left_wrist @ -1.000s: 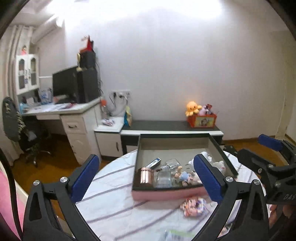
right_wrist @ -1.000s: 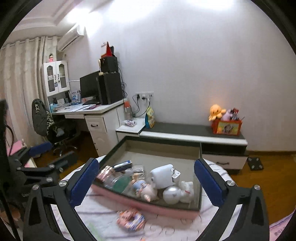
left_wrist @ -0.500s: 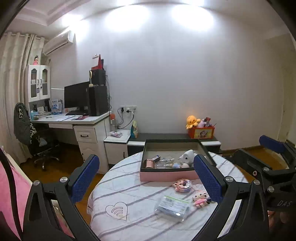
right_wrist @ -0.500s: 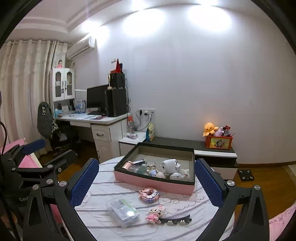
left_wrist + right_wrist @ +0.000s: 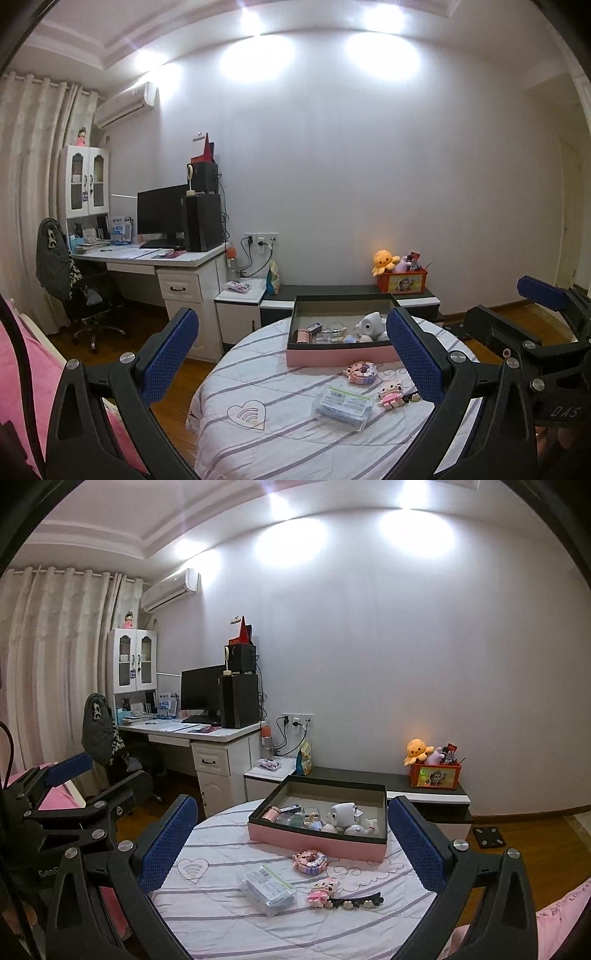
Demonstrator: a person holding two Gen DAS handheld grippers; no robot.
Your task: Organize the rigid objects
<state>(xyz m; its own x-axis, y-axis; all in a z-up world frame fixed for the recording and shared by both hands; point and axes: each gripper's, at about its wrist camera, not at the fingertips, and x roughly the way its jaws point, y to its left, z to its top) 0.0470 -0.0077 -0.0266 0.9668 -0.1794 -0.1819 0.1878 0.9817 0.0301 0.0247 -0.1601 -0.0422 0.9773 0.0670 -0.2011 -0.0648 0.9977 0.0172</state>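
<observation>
- Right wrist view shows the round tabletop (image 5: 229, 923) under a striped cloth, both grippers held back from it.
- Pink box (image 5: 317, 840) stands at the far side, holding a white toy robot (image 5: 341, 814) and small bottles.
- Left gripper (image 5: 291, 354) and right gripper (image 5: 291, 834) have fingers spread wide, gripping nothing.
- Clear plastic case (image 5: 269, 889) lies nearest.
- Pink block toy (image 5: 310, 860), pink figure (image 5: 324, 889) and black hair clip (image 5: 356, 902) lie before the box.
</observation>
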